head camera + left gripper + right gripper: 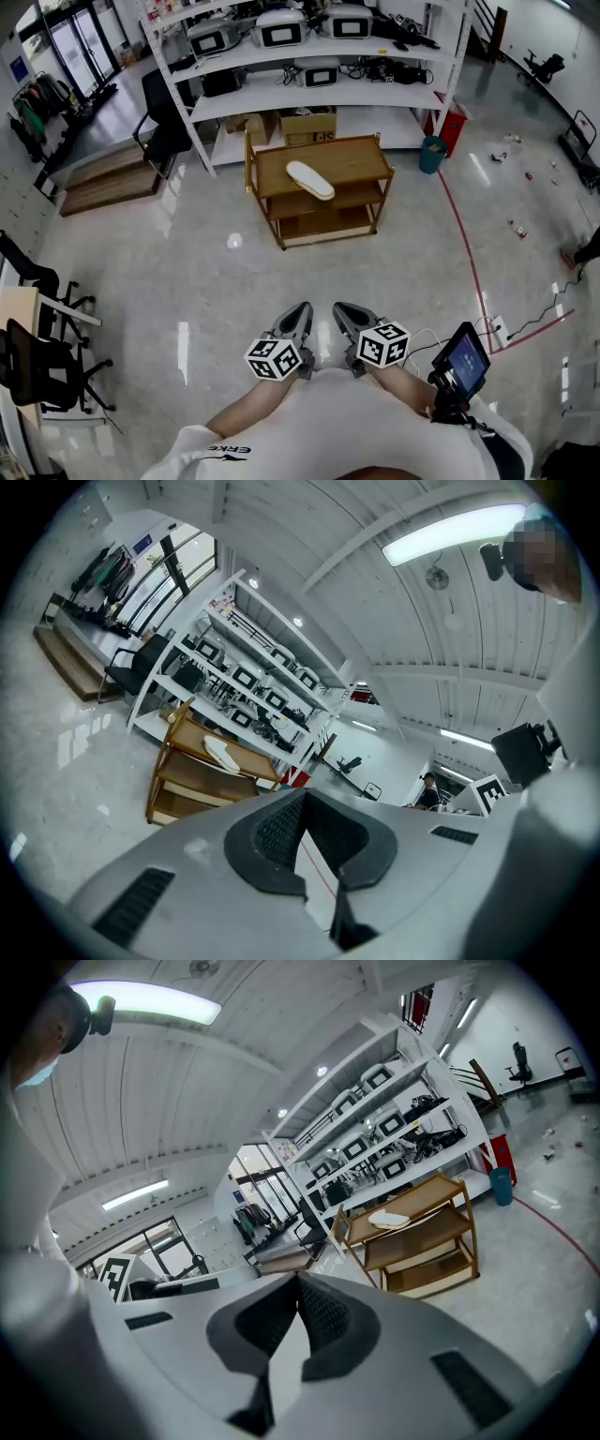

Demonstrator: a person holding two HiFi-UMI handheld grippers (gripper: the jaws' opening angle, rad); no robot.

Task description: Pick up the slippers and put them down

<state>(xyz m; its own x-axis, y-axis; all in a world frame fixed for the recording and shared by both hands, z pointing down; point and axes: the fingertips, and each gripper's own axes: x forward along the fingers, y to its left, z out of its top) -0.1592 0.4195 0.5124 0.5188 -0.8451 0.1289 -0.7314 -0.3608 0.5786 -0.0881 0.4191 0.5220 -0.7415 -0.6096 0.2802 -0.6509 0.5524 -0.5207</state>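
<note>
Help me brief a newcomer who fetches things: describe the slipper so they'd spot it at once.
Find the white shelving rack at the back; in front of it stands a low wooden cart. The slipper lies on the cart's top tier, the only pale, elongated thing on that brown wood.

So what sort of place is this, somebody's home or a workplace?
Most likely a lab or workshop: white metal shelving loaded with boxy screened devices, a red line marked on the polished floor, and office chairs at the side.
</note>
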